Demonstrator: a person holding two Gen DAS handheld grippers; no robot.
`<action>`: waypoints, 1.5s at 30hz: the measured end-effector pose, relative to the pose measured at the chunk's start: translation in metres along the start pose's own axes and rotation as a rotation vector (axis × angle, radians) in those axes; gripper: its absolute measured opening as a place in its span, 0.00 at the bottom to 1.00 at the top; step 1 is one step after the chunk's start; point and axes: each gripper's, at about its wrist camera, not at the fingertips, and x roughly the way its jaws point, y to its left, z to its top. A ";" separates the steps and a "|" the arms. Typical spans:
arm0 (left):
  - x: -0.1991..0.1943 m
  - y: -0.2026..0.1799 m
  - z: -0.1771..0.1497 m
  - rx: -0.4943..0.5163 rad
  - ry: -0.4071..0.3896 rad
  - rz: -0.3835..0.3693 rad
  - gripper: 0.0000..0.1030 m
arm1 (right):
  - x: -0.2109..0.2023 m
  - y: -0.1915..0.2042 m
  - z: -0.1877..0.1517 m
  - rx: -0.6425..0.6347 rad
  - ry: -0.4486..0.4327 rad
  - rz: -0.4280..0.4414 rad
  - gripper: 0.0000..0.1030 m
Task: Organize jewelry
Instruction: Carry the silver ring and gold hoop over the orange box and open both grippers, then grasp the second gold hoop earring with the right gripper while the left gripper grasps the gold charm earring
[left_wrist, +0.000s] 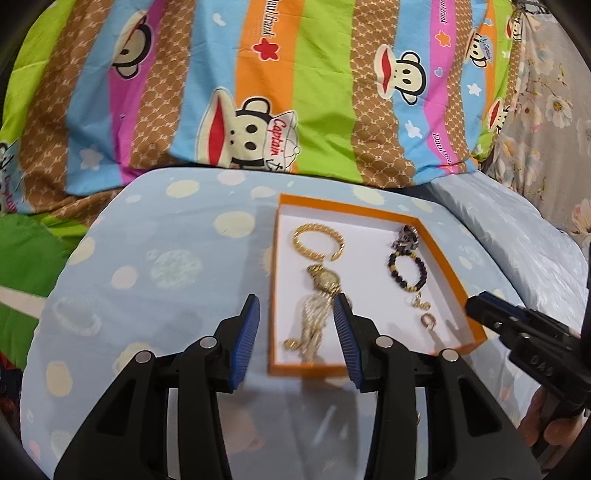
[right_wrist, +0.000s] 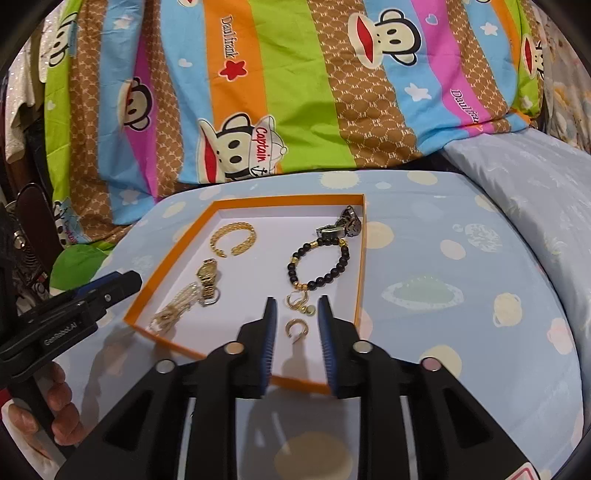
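Jewelry in orange tray (right_wrist: 360, 258): light, slippery; ring (right_wrist: 295, 328) near front edge, pinch its band. Left gripper (left_wrist: 296, 334), right gripper (right_wrist: 297, 334) parted, empty.

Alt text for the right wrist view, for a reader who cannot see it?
An orange tray on a spotted blue cushion holds a gold bangle, gold watch, black bead bracelet and small gold ring. The right gripper hovers open above the ring.

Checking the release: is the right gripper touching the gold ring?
Apart. The right wrist view shows the right gripper open, white tray floor visible around the ring.
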 end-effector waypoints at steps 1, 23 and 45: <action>-0.004 0.005 -0.006 -0.010 0.007 0.006 0.39 | -0.004 0.003 -0.004 -0.008 0.000 0.008 0.36; -0.015 0.009 -0.049 0.024 0.083 0.045 0.48 | 0.014 0.062 -0.060 -0.143 0.177 0.051 0.36; -0.009 -0.016 -0.054 0.072 0.130 -0.020 0.52 | 0.002 0.033 -0.052 -0.090 0.131 -0.030 0.16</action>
